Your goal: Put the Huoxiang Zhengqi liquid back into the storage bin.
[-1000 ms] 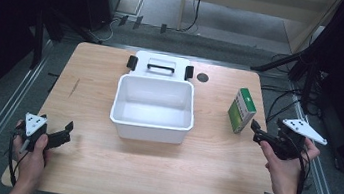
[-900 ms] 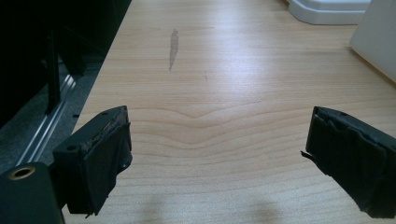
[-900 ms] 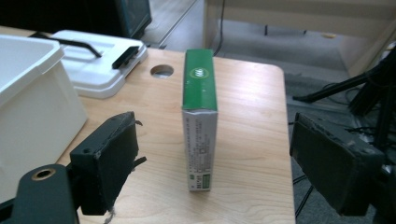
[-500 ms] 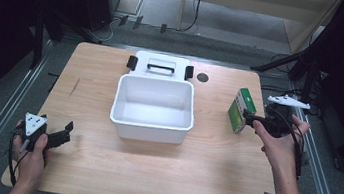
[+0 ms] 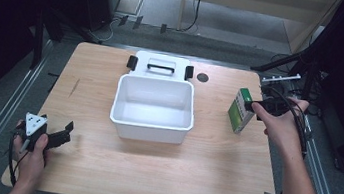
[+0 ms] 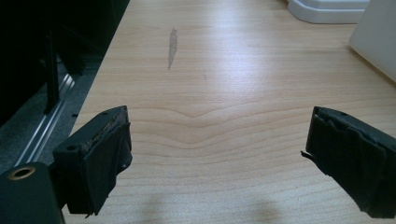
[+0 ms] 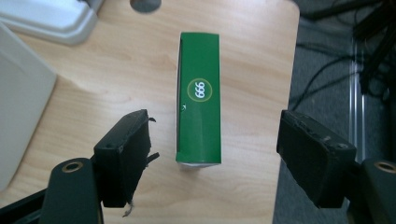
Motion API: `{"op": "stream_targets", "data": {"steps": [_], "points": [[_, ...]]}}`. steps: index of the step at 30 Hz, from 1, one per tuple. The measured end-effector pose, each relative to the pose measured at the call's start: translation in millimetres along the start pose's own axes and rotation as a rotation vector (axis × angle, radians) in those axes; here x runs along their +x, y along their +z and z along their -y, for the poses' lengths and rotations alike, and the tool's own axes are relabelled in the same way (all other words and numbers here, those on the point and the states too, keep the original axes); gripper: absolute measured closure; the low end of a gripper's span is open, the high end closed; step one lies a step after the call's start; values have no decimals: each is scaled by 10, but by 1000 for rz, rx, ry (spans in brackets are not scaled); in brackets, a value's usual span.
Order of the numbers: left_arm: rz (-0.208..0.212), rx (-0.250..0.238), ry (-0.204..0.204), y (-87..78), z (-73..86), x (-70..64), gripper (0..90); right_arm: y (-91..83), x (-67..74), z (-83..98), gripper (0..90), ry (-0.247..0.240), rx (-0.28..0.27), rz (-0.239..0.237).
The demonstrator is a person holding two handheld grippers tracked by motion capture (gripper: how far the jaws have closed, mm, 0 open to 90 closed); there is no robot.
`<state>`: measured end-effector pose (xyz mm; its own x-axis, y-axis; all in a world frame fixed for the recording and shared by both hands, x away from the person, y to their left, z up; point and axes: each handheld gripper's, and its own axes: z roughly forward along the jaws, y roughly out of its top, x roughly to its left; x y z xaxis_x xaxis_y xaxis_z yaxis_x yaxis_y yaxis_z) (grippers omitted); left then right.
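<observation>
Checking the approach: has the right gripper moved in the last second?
Yes. The right gripper moved up the high view, from the table's right edge to the top of the standing green box.

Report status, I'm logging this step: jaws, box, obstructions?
Right gripper open, jaws either side of the green box, not touching. Left gripper open over bare table. Nothing between jaws and box.

The black two-jaw left tool [image 5: 54, 136] carries a grey three-cornered plate with dark dots on top, and a black cable loops from it. The black right tool [image 7: 212, 156] has worn, fraying jaw pads, brass-ringed screw holes and black cables. Both forearms are bare.
</observation>
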<state>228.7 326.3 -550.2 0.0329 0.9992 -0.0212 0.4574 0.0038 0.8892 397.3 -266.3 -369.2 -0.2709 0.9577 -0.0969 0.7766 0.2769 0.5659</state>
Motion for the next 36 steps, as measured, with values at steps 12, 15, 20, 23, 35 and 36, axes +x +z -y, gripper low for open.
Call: {"op": "stream_targets", "data": {"steps": [12, 15, 20, 23, 35, 36], "points": [[0, -2, 2, 0, 1, -2, 70, -22, 38, -390, 275, -25, 149, 62], [1, -2, 1, 0, 1, -2, 70, -7, 56, -477, 280, -31, 183, 71], [2, -2, 4, -1, 0, -1, 70, 48, 77, -614, 313, -36, 256, 52], [2, -4, 1, 1, 1, -3, 70, 101, 69, -666, 333, -23, 297, 39], [4, -5, -2, -1, 2, -1, 70, 358, 24, -701, 354, 22, 431, 14], [4, -4, -1, -1, 2, -1, 70, 370, 23, -700, 359, 26, 435, 8]]}}
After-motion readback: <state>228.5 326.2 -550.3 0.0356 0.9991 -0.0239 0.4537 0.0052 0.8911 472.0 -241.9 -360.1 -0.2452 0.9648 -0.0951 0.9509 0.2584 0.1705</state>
